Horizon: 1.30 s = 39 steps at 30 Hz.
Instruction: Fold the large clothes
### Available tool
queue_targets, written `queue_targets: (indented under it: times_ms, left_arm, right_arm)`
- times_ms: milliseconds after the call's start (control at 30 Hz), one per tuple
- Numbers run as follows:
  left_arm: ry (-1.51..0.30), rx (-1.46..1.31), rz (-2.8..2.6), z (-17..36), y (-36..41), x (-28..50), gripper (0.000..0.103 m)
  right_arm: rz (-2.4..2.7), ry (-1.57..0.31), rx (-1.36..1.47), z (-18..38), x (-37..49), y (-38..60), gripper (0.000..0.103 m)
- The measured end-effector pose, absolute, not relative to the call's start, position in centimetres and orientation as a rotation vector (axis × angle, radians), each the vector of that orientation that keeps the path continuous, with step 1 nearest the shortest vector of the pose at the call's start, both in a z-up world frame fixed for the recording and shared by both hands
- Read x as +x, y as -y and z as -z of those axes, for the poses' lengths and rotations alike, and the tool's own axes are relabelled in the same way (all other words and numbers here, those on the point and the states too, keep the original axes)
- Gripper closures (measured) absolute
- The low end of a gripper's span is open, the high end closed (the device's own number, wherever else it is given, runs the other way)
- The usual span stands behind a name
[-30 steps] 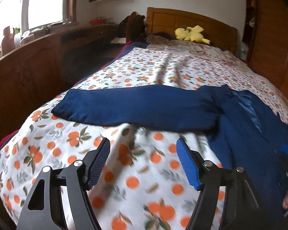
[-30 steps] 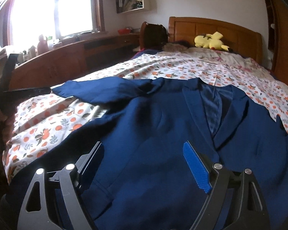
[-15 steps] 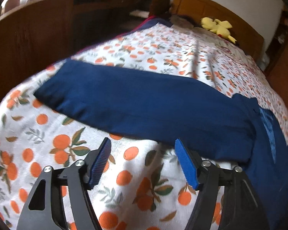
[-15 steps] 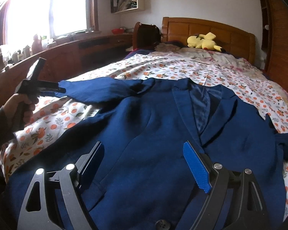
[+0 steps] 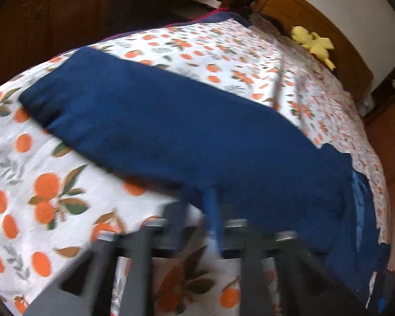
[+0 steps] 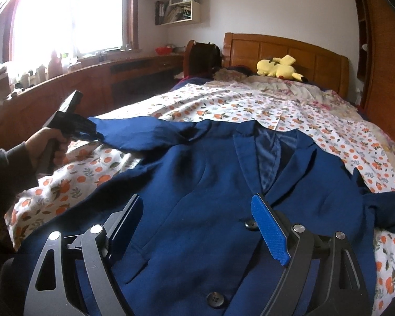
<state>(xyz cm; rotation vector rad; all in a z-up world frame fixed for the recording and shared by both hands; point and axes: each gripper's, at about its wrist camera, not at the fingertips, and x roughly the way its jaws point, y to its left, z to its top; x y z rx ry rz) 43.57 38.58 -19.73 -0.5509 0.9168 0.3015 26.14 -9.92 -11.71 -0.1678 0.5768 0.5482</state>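
1. The navy jacket (image 6: 197, 210) lies spread face-up on the bed (image 6: 250, 105), unfolded.
2. The left tool (image 5: 200, 205) has just clamped onto the outstretched sleeve (image 5: 171, 121) edge ahead of it.
3. The right tool (image 6: 197, 226) hovers agape above the jacket front, gripping nothing.
4. All folds remain.

The left hand-held gripper (image 5: 197, 205) is smeared by motion, so whether its closed tips pinch the sleeve (image 5: 171, 131) edge can't be told. The jacket (image 6: 210, 210) hem runs off the bottom edge in the right wrist view. Bottles (image 6: 52, 65) on the sill wash out in window glare.
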Motion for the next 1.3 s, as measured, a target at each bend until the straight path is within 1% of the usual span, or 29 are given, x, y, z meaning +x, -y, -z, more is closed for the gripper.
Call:
queue_targets:
  times_ms: [133,367,567,733,867,967,1100,1133,1167,1200,1233,1267,1300]
  left_arm:
    - [-0.858,-0.384,-0.312,15.8,-35.0,44.4,0.102]
    - [-0.755,-0.221,-0.24,8.5,-26.5,43.9,0.102]
    - [-0.733,-0.139,-0.113,5.1,-17.8,43.0,0.102]
    - [-0.732,-0.016,-0.028,5.1,-10.8,40.9,0.102]
    - [-0.751,0.089,-0.005,7.3,-6.8,39.7,0.102]
    - [-0.775,0.086,0.015,8.9,-6.2,38.8,0.098]
    - [-0.792,0.068,0.028,10.5,-6.9,37.6,0.097]
    - [-0.796,0.062,0.034,10.9,-7.0,37.1,0.089]
    - [-0.796,0.057,0.034,11.1,-7.4,36.8,0.077]
    - [-0.793,0.052,0.032,11.4,-7.7,36.3,0.071]
    - [-0.79,0.043,0.029,11.6,-8.2,35.7,0.062]
    - [-0.789,0.034,0.029,11.9,-8.5,35.2,0.059]
    - [-0.789,0.025,0.03,12.1,-8.9,34.6,0.059]
  right_arm:
    - [-0.549,-0.558,-0.171,11.4,25.7,10.6,0.022]
    - [-0.527,-0.555,-0.152,11.1,25.9,12.9,0.022]
    - [-0.497,-0.541,-0.152,10.7,24.8,15.5,0.022]
    - [-0.476,-0.526,-0.138,10.0,24.0,17.1,0.022]
    - [-0.465,-0.513,-0.134,9.5,23.6,17.7,0.022]
    - [-0.46,-0.504,-0.132,9.1,23.3,17.9,0.022]
    - [-0.455,-0.496,-0.128,8.9,23.2,18.0,0.022]
    - [-0.454,-0.497,-0.13,8.9,23.1,17.8,0.022]
    - [-0.456,-0.498,-0.129,8.9,23.1,17.9,0.022]
    - [-0.457,-0.498,-0.129,8.7,23.0,17.9,0.022]
    - [-0.458,-0.495,-0.127,8.8,23.0,17.9,0.022]
    - [-0.459,-0.494,-0.127,8.7,22.9,17.9,0.022]
    - [-0.46,-0.492,-0.131,8.7,22.7,17.8,0.022]
